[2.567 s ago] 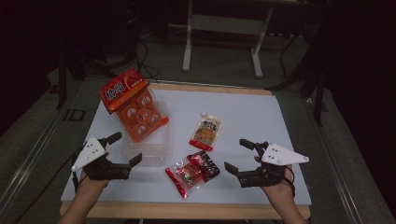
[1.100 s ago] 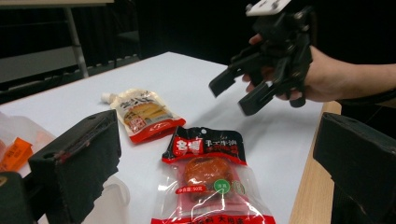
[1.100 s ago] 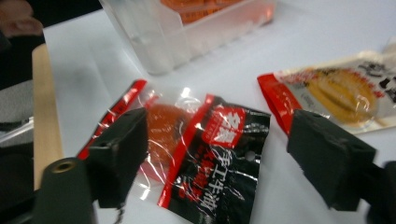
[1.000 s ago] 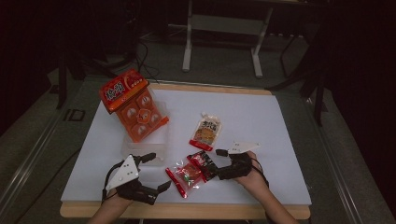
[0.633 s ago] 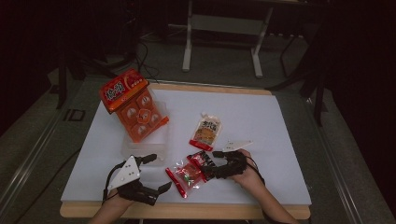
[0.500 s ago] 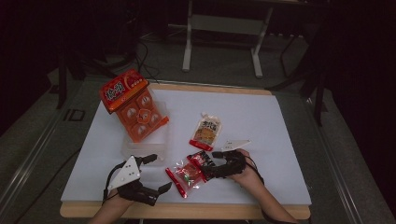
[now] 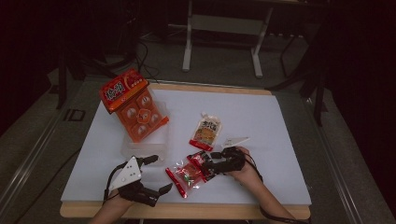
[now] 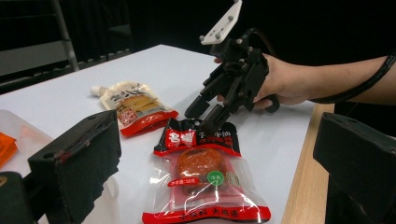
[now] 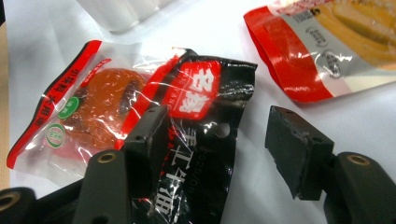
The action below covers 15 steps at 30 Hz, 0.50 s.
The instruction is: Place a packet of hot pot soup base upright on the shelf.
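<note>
The clear plastic snack packet with a red rim and a black-and-red top (image 7: pixel 189 173) lies flat near the front edge of the white table (image 7: pixel 261 116). The right gripper (image 9: pixel 212 140) sits low over the packet's black top, its jaws apart, one on each side of it. It may be touching the plastic, but it is hard to tell. The left gripper (image 7: pixel 154 175) is just left of the packet, jaws wide apart and holding nothing. A yellow pouch with a red bottom and a white spout (image 7: pixel 205 131) lies just behind the packet. An orange box with round pictures (image 7: pixel 135 105) leans on a clear plastic tub (image 7: pixel 140 147) at the back left.
</note>
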Each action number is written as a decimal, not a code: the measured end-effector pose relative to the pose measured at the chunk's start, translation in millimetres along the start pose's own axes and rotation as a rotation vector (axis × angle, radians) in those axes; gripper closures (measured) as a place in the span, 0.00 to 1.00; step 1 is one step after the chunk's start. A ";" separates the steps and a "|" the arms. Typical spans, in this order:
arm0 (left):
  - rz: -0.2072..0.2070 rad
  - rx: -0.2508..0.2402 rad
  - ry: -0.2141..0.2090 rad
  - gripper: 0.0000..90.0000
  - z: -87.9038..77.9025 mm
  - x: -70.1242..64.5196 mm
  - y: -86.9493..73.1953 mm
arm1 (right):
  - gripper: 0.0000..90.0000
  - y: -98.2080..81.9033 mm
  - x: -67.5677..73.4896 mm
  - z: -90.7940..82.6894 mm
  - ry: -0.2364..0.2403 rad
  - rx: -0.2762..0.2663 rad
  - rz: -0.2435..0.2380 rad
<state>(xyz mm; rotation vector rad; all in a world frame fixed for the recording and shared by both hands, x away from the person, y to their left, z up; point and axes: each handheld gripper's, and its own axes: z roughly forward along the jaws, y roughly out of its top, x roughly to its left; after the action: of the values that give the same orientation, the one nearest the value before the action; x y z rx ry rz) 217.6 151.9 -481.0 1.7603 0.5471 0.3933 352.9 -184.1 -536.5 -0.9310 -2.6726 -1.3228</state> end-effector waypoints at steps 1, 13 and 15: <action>0.000 0.000 0.000 0.01 0.0 0.0 0.0 | 0.45 0.0 0.0 0.0 0.000 0.000 0.000; 0.004 0.006 0.004 0.01 0.6 0.4 -0.3 | 0.72 -0.4 -9.4 1.5 0.085 0.009 0.068; 0.004 0.006 0.005 0.01 0.9 0.5 -0.4 | 0.78 1.1 -7.2 2.6 0.071 0.027 0.054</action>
<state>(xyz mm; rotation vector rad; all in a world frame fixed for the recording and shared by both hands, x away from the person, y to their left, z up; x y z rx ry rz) 218.4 151.5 -481.7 1.7673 0.5488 0.3991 360.0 -185.3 -539.3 -0.9283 -2.5865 -1.2805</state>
